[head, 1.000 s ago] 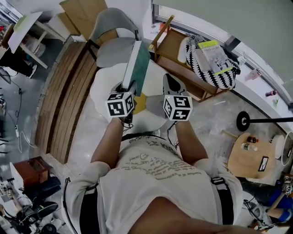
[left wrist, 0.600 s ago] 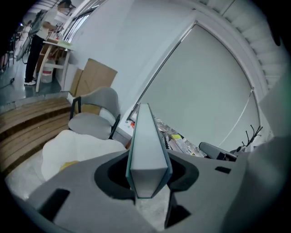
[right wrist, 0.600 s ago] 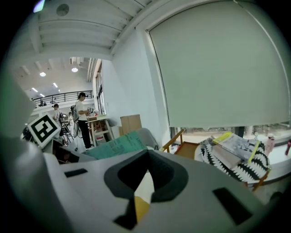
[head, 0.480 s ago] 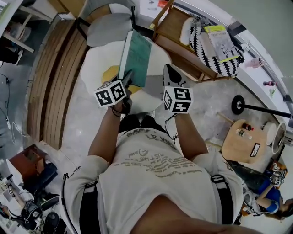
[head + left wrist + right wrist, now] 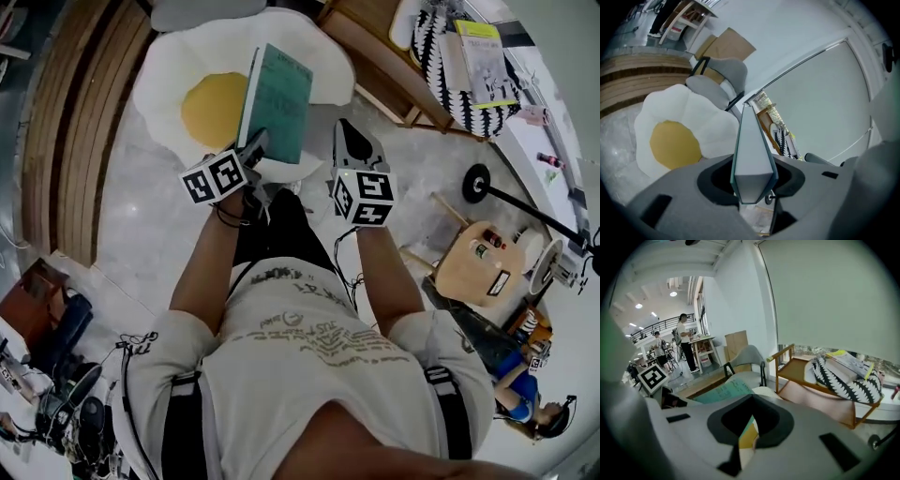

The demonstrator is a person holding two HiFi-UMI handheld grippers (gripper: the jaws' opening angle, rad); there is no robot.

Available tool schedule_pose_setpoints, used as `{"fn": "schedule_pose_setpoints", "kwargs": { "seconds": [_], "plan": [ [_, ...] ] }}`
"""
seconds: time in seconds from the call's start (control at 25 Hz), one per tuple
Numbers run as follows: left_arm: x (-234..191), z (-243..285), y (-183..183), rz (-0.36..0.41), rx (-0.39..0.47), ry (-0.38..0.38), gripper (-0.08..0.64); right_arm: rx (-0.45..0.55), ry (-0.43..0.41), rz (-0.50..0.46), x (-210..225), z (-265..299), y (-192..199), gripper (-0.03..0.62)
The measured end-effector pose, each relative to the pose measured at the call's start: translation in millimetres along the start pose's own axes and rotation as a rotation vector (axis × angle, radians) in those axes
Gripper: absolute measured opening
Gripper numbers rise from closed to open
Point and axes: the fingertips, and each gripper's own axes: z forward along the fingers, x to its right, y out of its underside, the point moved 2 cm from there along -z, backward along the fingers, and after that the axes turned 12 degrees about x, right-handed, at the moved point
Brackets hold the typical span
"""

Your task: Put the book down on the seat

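Note:
A teal-covered book (image 5: 279,98) hangs tilted over a floor seat shaped like a fried egg (image 5: 169,66), white with a yellow middle (image 5: 213,108). My left gripper (image 5: 254,147) is shut on the book's near edge. In the left gripper view the book (image 5: 751,150) stands edge-on between the jaws of the left gripper (image 5: 752,186), with the egg seat (image 5: 675,140) below and to the left. My right gripper (image 5: 344,133) hovers just right of the book, shut and holding nothing. In the right gripper view, the right gripper (image 5: 748,425) shows the book's cover (image 5: 723,392) at its left.
A wooden rack (image 5: 375,56) with a zebra-striped cushion (image 5: 448,52) and a magazine (image 5: 486,58) stands to the right. A round wooden stool (image 5: 473,267) with small bottles and a lamp base (image 5: 476,183) lie further right. Wooden slats (image 5: 66,131) run along the left.
The book has come down and tipped flatter over the egg seat, its cover now showing. The grey chair has slid out at the top of the head view.

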Motion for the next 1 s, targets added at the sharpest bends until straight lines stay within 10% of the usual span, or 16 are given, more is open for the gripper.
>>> {"fn": "schedule_pose_setpoints", "kwargs": {
  "seconds": [0.52, 0.76, 1.0],
  "plan": [
    [-115, 69, 80, -0.255, -0.033, 0.018, 0.173, -0.140, 0.044, 0.010, 32, 44, 131, 0.028],
    [-174, 94, 140, -0.586, -0.011, 0.017, 0.175, -0.212, 0.062, 0.094, 28, 70, 200, 0.028],
    [-221, 108, 189, -0.727, 0.035, -0.009, 0.175, -0.300, -0.004, 0.113, 9, 87, 258, 0.028]
  ]
}}
